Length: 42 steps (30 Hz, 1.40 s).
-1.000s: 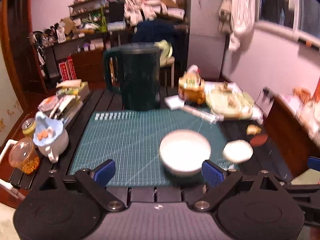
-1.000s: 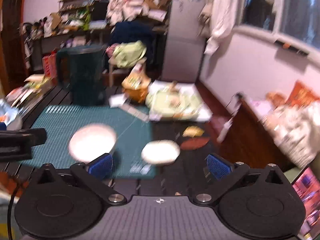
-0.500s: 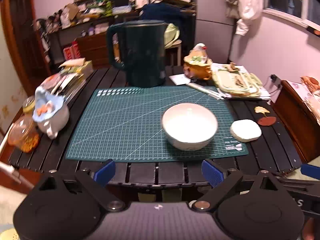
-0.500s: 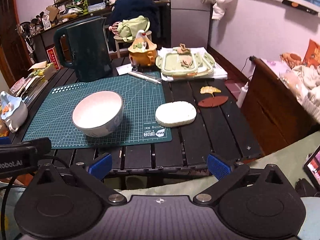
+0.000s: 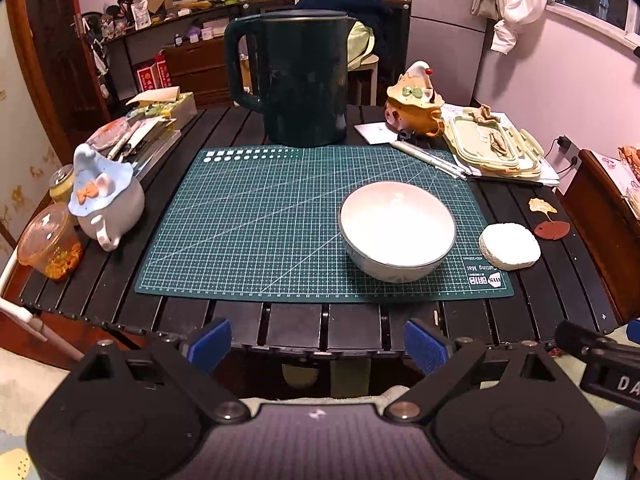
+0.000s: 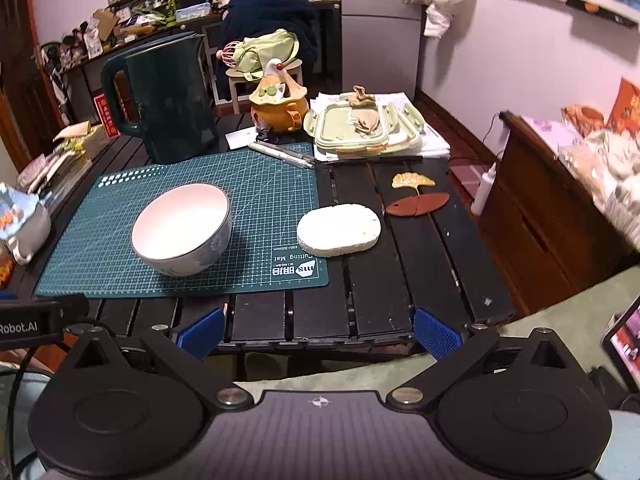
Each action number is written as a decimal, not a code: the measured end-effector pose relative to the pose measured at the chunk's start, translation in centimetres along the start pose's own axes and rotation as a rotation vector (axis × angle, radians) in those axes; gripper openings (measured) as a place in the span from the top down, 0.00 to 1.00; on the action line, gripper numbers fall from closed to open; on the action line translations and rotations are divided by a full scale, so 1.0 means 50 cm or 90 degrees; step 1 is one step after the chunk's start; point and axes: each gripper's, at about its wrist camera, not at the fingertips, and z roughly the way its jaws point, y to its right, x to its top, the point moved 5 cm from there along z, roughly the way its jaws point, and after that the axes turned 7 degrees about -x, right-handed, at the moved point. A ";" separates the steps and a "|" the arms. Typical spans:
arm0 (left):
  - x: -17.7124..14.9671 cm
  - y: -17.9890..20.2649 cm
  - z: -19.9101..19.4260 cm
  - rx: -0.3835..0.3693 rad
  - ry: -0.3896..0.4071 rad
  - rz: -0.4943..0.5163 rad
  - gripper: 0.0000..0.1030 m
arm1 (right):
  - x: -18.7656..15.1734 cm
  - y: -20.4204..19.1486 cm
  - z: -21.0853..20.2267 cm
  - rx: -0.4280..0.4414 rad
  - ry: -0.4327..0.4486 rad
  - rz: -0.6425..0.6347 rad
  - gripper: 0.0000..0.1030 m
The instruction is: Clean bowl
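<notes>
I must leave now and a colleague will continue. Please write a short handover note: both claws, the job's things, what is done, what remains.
Left claw: open, empty, held off the near table edge.
Right claw: open, empty, also short of the table.
White bowl: upright on the green cutting mat, looks empty.
White sponge: right of the bowl, mostly on the slatted black table, its left end over the mat's edge.
Done: nothing gripped yet.
Left: pick up the sponge, steady the bowl, wipe it.

I hold the left claw (image 5: 318, 346) level and low, its blue-padded fingers (image 5: 208, 340) spread wide with nothing between them. My right claw (image 6: 318, 334) sits alongside, fingers (image 6: 436, 338) equally parted and empty, aimed forward.
</notes>
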 end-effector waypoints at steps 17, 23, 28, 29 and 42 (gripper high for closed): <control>-0.015 0.012 0.007 0.018 -0.014 0.009 0.09 | -0.013 -0.022 0.010 0.014 -0.010 -0.019 0.01; -0.015 0.011 0.008 0.021 -0.016 0.007 0.09 | -0.016 -0.025 0.017 0.018 -0.019 -0.023 0.01; -0.015 0.011 0.009 0.021 -0.017 0.007 0.09 | -0.019 -0.029 0.015 0.017 -0.018 -0.030 0.01; -0.016 0.012 0.009 0.021 -0.017 0.007 0.09 | -0.019 -0.029 0.015 0.017 -0.018 -0.030 0.01; -0.015 0.008 0.010 0.019 -0.018 0.009 0.09 | -0.018 -0.032 0.018 0.018 -0.020 -0.034 0.01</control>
